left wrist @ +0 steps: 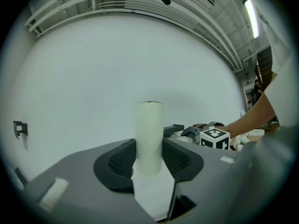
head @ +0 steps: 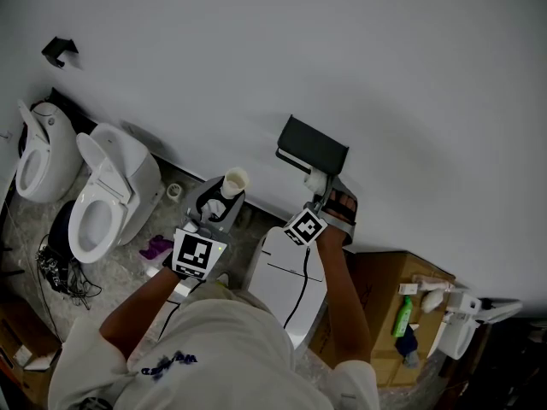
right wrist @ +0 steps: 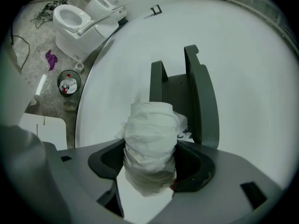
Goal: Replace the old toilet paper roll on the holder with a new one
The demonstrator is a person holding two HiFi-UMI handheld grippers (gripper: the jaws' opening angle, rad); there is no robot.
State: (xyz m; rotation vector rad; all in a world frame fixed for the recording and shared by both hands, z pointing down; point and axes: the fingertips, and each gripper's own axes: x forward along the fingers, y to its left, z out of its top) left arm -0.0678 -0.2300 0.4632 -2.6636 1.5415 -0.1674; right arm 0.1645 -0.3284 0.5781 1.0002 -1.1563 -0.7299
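While the dark wall holder [right wrist: 201, 101] hangs bare at twelve o'clock, the right gripper [right wrist: 150, 171] clamps the new toilet paper roll [right wrist: 150, 139] mid-body just below it. The roll looks soft, light and probably crushable. At nine o'clock, the left gripper [left wrist: 149, 162] pinches the stiff cardboard core [left wrist: 149, 125].

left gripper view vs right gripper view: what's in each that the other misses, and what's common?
Only the left gripper view: a bare cardboard tube clamped upright between the jaws, a person's arm and a ceiling light strip.
Only the right gripper view: a paper roll clamped between the jaws, a toilet, a bin and a purple cloth on the floor.
Both: the white wall and the dark holder on it.
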